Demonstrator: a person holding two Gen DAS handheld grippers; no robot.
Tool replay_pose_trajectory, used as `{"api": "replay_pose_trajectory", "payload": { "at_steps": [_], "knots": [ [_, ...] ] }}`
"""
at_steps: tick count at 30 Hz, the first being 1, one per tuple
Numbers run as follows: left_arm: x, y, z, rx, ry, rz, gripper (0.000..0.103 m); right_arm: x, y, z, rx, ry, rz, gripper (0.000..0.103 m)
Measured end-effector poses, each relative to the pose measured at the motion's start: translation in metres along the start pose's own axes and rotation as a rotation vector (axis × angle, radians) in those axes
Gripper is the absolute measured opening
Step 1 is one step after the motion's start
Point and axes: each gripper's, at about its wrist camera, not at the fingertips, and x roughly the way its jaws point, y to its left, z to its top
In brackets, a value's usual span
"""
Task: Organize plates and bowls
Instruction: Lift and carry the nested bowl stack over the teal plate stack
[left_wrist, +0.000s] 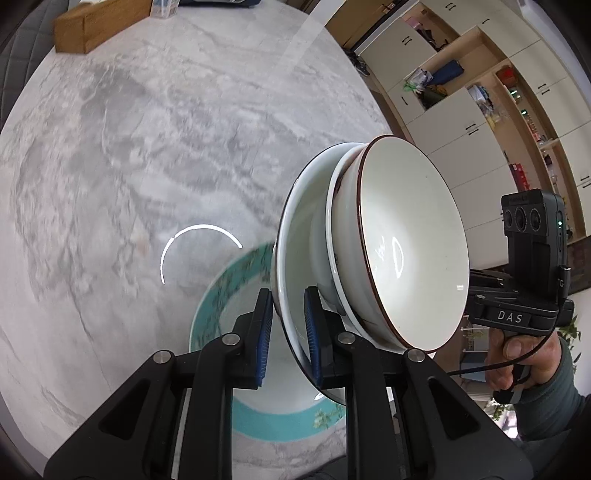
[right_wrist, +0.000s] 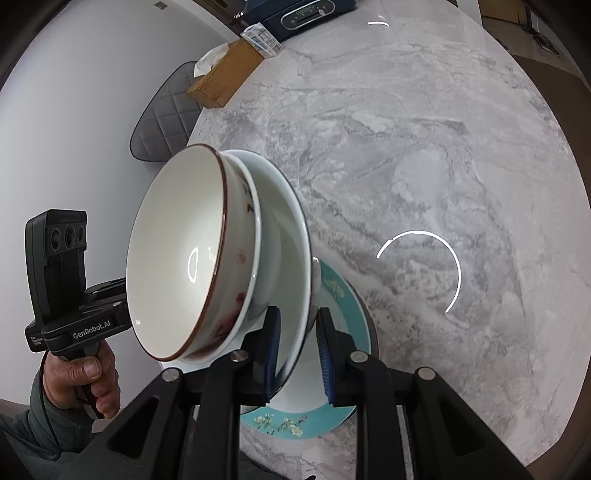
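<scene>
Left wrist view: left tongs (left_wrist: 288, 339) and right tongs (right_wrist: 295, 347) each pinch the white plate's (left_wrist: 291, 236) rim, bowls (left_wrist: 410, 240) nested inside, above teal plate (left_wrist: 210, 317). Stacking nearly done; set-down remains.

Bright, even overhead light; a ring lamp's arc glares on the marble table (left_wrist: 110, 147) at seven o'clock and inside the brown-rimmed bowl (left_wrist: 410, 243). Fisheye bending and dark vignetting crowd the edges; the teal plate (left_wrist: 218, 295) looks motion-blurred.
</scene>
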Motion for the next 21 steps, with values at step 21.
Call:
{"api": "replay_pose_trajectory", "payload": {
  "at_steps": [21],
  "knots": [
    [0.045,0.023,-0.055,-0.039,0.092,0.044,0.015,0.049,-0.010,-0.053,0.049,0.080,-0.026,0.022]
  ]
}}
